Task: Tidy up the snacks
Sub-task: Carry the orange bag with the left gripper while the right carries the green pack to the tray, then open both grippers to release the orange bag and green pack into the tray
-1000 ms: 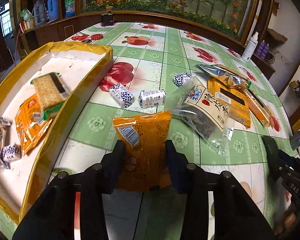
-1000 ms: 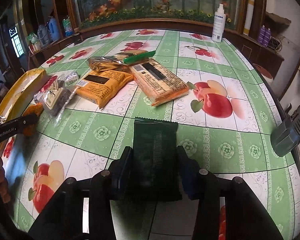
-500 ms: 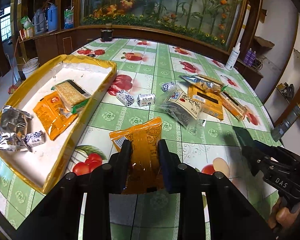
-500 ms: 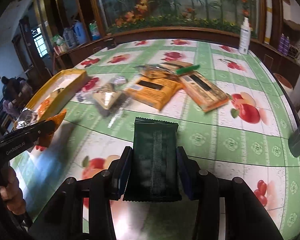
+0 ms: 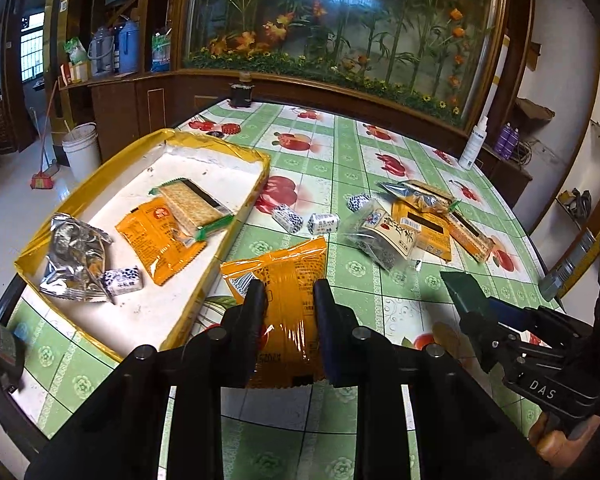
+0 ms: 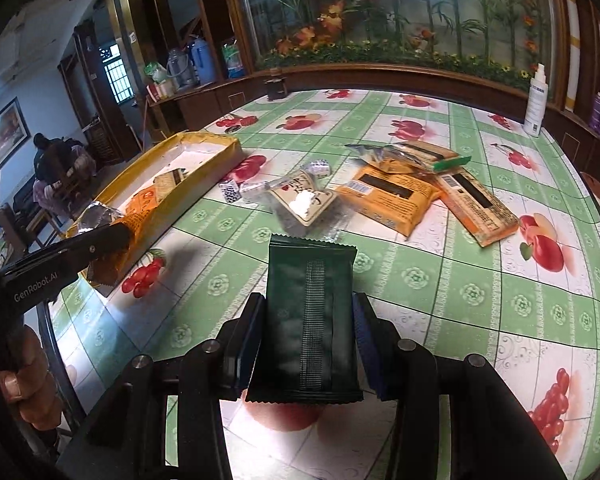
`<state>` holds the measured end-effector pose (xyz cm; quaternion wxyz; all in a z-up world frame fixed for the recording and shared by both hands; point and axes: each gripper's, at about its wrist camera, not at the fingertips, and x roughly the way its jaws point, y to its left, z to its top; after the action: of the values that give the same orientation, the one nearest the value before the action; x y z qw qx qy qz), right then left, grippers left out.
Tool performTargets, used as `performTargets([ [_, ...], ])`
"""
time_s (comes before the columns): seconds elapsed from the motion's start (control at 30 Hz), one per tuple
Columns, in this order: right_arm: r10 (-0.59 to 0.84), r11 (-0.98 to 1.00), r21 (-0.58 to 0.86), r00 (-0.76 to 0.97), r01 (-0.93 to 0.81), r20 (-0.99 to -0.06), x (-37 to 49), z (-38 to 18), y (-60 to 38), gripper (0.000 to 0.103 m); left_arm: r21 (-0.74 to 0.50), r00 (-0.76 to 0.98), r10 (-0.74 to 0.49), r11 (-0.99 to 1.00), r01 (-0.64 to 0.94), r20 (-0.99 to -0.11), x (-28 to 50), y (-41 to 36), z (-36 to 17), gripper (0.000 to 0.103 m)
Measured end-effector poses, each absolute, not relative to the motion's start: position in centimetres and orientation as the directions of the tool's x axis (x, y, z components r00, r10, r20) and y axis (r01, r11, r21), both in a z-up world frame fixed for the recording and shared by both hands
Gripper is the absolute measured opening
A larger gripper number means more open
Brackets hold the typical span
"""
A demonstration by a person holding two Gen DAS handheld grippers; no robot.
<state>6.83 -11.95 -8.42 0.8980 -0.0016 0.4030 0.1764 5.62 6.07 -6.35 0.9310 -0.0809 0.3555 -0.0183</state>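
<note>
- Left tool (image 5: 288, 296): jaws, having just been closing, clenched on an orange snack packet (image 5: 286, 276), held above the table (image 5: 340, 160) just right of the yellow tray (image 5: 100, 176).
- Right tool (image 6: 308, 312): clenched on a dark green packet (image 6: 306, 316), held above the table's near edge.
- Far right: loose snacks (image 6: 384, 196) on the table.

We grip a green packet (image 6: 310, 320) in our right gripper (image 6: 308, 320) above the tablecloth (image 6: 480, 292). At left, our left gripper (image 6: 100, 242) clamps an orange packet (image 6: 116, 256) beside the tray (image 6: 204, 176).
</note>
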Motion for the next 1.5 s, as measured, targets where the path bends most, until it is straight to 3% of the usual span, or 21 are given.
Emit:
performTargets([
  [0.4, 0.421, 0.887, 0.197, 0.56, -0.417, -0.713, 8.0, -8.0, -7.6, 0.045, -0.176, 0.777, -0.023, 0.978, -0.114, -0.629, 5.2, 10.5, -5.3, 0.022],
  [0.77, 0.57, 0.781, 0.261, 0.476, -0.568, -0.67, 12.7, -6.4, 2.8, 0.045, -0.181, 0.768, 0.066, 0.956, -0.232, -0.637, 6.4, 16.5, -5.8, 0.023],
  [1.37, 0.534, 0.784, 0.249, 0.414, -0.568, -0.738, 23.7, -10.6, 11.8, 0.048, -0.192, 0.712, 0.062, 0.943, -0.271, -0.7, 9.3, 17.9, -8.8, 0.024],
  [1.43, 0.53, 0.787, 0.243, 0.421, -0.567, -0.736, 23.8, -10.7, 11.8, 0.049, -0.153, 0.686, 0.103, 0.941, -0.302, -0.72, 9.5, 17.9, -9.1, 0.033],
  [1.5, 0.536, 0.787, 0.25, 0.426, -0.563, -0.729, 23.6, -10.4, 11.4, 0.062, -0.133, 0.669, 0.126, 0.937, -0.322, -0.733, 9.5, 17.9, -9.3, 0.07],
])
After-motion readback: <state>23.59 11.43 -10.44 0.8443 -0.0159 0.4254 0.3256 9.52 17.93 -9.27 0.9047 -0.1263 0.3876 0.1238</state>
